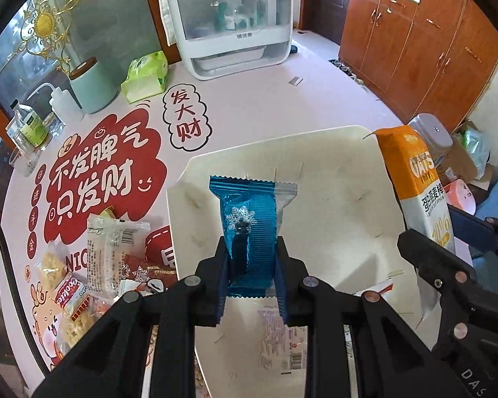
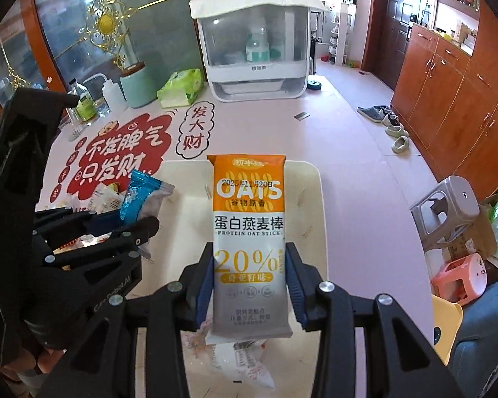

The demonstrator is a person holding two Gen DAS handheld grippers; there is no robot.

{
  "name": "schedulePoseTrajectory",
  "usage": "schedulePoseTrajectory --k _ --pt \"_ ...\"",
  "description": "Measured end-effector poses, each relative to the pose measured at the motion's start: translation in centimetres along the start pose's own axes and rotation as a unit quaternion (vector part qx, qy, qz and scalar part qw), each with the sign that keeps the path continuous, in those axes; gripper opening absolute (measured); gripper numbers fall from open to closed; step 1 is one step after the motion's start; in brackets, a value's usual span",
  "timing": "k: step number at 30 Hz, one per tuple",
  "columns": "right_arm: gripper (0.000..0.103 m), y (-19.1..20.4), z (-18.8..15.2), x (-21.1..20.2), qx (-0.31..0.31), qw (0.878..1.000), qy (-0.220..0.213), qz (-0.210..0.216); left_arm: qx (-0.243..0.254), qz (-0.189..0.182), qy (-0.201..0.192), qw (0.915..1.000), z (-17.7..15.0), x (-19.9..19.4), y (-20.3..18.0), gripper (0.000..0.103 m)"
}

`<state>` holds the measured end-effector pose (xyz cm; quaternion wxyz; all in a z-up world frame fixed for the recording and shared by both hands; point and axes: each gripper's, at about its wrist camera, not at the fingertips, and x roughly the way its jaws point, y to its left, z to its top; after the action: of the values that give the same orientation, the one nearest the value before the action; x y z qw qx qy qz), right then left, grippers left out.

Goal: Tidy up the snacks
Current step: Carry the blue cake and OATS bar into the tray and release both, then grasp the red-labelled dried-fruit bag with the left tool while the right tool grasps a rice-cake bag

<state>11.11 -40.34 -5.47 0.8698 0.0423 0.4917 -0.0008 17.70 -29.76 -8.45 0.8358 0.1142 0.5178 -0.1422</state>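
Observation:
My left gripper point(image 1: 250, 248) is shut on a blue snack packet point(image 1: 249, 219) with a white snowflake, held above the cream tray point(image 1: 332, 199). My right gripper point(image 2: 250, 258) is shut on an orange and white oat stick packet point(image 2: 249, 232), held upright over the same tray point(image 2: 308, 205). The oat packet also shows in the left wrist view point(image 1: 418, 192), to the right of the blue one. The blue packet shows at the left of the right wrist view point(image 2: 134, 199). A white packet point(image 1: 284, 341) lies in the tray below my left gripper.
A pile of loose snack packets point(image 1: 93, 265) lies on the pink table left of the tray. At the back stand a white cabinet point(image 1: 229, 23), green tissue pack point(image 1: 146, 76), mint canister point(image 1: 89, 83) and bottles point(image 1: 26, 126). Stools point(image 2: 448, 209) stand right of the table.

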Motion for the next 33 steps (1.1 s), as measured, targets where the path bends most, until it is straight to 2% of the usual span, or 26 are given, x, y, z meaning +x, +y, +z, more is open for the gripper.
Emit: schedulePoseTrajectory --k 1,2,3,5,6,11,25,33 --pt "0.042 0.1 0.1 0.2 -0.003 1.0 0.002 -0.002 -0.001 0.004 0.0 1.0 0.0 0.0 0.0 0.027" --pt "0.042 0.1 0.1 0.4 -0.007 1.0 0.001 -0.006 -0.002 0.011 -0.002 0.9999 0.0 0.0 0.0 0.038" --pt "0.042 0.1 0.0 0.4 -0.008 1.0 0.0 -0.008 -0.004 0.017 -0.005 0.9998 0.0 0.0 0.1 0.058" --pt "0.043 0.1 -0.1 0.6 -0.011 1.0 0.002 -0.006 -0.01 0.032 -0.015 0.9993 -0.1 -0.4 0.2 0.08" --pt "0.044 -0.1 -0.1 0.6 -0.008 1.0 0.003 -0.006 -0.012 0.041 -0.023 0.9988 -0.2 -0.6 0.3 0.086" --pt "0.049 -0.5 -0.2 0.2 0.0 1.0 -0.003 0.004 -0.019 0.031 -0.022 0.9991 -0.5 -0.9 0.9 0.089" --pt "0.049 0.5 -0.8 -1.8 -0.004 1.0 -0.018 0.008 -0.015 0.026 -0.027 0.9992 -2.1 -2.6 1.4 0.089" --pt "0.049 2.2 -2.3 -2.4 -0.005 1.0 -0.006 0.005 -0.019 0.024 -0.031 0.999 -4.0 -4.6 3.1 0.089"
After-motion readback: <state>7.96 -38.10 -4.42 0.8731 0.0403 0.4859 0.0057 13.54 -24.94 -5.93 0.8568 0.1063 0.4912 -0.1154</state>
